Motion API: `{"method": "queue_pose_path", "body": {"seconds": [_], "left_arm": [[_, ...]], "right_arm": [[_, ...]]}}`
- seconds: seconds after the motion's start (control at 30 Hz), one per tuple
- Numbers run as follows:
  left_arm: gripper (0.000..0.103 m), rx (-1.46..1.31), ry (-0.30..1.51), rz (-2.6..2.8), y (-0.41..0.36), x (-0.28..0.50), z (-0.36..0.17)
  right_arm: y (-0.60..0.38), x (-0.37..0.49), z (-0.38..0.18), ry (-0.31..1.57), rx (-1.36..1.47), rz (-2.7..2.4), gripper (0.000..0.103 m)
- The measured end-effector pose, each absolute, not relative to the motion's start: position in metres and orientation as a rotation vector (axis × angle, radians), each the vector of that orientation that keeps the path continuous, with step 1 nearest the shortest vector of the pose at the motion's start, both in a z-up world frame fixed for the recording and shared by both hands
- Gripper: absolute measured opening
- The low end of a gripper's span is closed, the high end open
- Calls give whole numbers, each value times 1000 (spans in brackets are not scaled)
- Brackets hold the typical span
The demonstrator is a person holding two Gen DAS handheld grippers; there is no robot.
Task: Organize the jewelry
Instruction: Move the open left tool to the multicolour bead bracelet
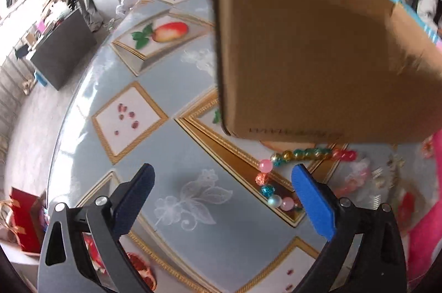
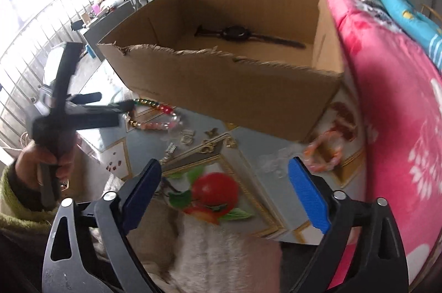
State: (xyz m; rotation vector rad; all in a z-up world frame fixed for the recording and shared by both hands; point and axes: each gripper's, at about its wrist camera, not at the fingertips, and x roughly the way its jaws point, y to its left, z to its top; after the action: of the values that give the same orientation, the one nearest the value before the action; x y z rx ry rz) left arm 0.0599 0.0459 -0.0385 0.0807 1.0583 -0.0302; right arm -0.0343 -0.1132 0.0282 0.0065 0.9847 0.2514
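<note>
Both the left gripper (image 1: 222,197) and right gripper (image 2: 224,188) gape wide, empty. The bead necklace (image 1: 279,171) near the tabletop's (image 1: 171,143) edge looks limp, light, slippery; pinch across one strand.

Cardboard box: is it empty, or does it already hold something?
Not empty. The right wrist view looks into the open-topped cardboard box and shows a dark wristwatch lying flat on its floor; nothing else is visible inside.
</note>
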Motion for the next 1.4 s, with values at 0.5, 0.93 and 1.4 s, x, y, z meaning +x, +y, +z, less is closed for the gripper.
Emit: {"method": "queue_pose_path", "body": {"seconds": [0.5, 0.93, 1.4], "left_arm": [[98, 82, 1042, -89, 74, 37, -42], [99, 64, 1040, -94, 80, 47, -45], [99, 64, 1021, -98, 78, 41, -43]], "right_arm": [[-99, -21, 41, 859, -145, 106, 95], [-79, -30, 47, 760, -125, 263, 95], [-63, -22, 37, 853, -22, 396, 91]]}}
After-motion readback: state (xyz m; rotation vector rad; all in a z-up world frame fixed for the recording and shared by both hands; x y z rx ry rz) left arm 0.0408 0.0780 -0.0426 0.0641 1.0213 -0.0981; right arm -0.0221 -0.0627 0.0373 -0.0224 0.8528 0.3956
